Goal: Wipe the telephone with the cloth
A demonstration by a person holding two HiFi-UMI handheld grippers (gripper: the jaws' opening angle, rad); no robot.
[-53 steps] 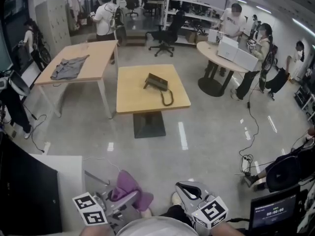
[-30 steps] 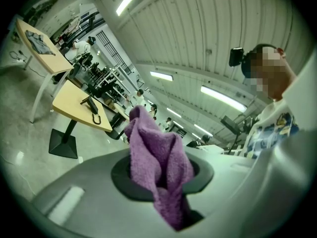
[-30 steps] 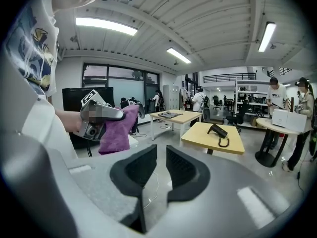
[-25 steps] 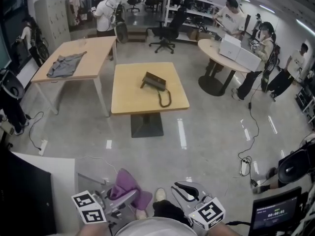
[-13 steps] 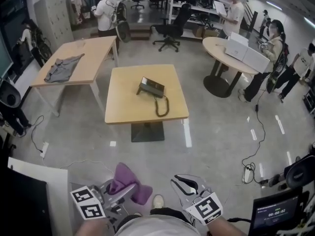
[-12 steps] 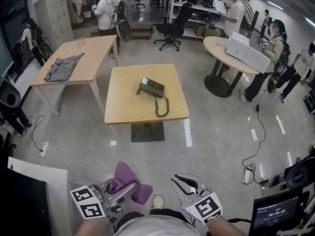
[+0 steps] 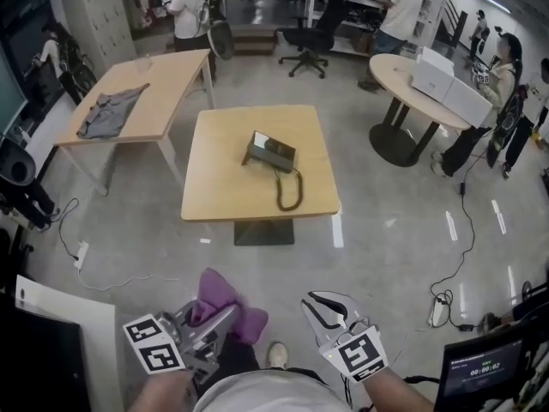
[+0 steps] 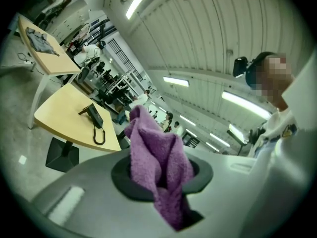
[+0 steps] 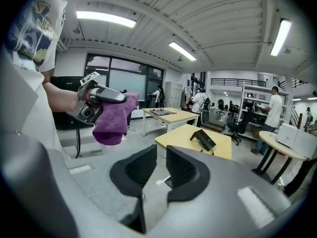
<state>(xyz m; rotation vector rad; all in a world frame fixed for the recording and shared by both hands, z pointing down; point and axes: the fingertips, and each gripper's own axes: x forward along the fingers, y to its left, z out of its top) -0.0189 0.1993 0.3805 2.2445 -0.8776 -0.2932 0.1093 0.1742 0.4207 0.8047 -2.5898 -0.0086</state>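
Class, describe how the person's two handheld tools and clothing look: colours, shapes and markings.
Both the left tool and the right tool have pale grey bodies with dark pads. Each carries a white cube printed with black square markers. The person wears a white top.

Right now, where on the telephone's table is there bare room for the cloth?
The left half of the table is bare, from the telephone to the left edge, room enough for the cloth; so is the far right corner. Crowded: middle and near right, where the cord loops toward the front edge.
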